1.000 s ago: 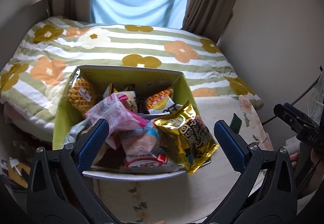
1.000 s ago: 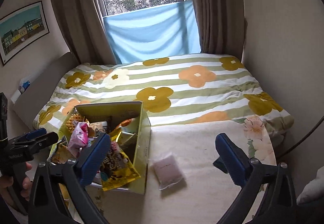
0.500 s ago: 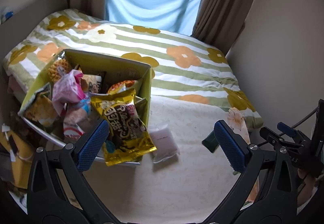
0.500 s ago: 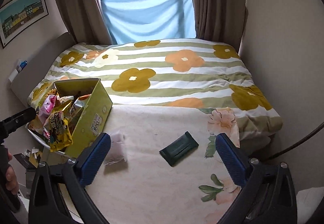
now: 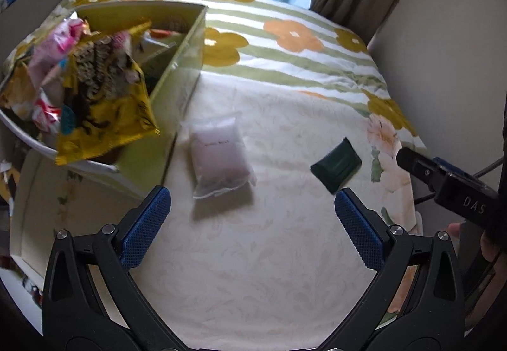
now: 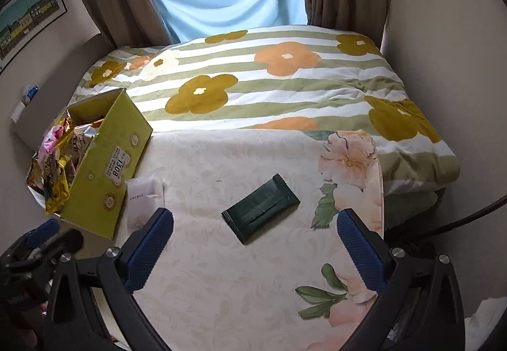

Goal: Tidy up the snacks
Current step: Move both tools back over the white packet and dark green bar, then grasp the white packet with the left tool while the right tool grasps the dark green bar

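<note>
A yellow-green box [image 5: 177, 91] [image 6: 104, 160] packed with snack packets stands at the left on the cream cloth; a yellow snack bag [image 5: 104, 97] hangs over its near edge. A pale translucent packet [image 5: 220, 156] [image 6: 142, 192] lies just right of the box. A dark green packet [image 5: 336, 165] [image 6: 261, 213] lies further right. My left gripper [image 5: 253, 227] is open and empty, hovering just short of the pale packet. My right gripper [image 6: 255, 243] is open and empty, just short of the dark green packet.
The cream floral cloth [image 6: 221, 271] covers a surface against a bed with a striped flower duvet [image 6: 269, 81]. Curtains, a blue sheet and walls stand behind. The right gripper shows at the right edge of the left wrist view [image 5: 443, 179].
Both grippers have swung right and down toward the cloth. The box has slid to the left in both views, and the two loose packets now lie in front of the grippers.
</note>
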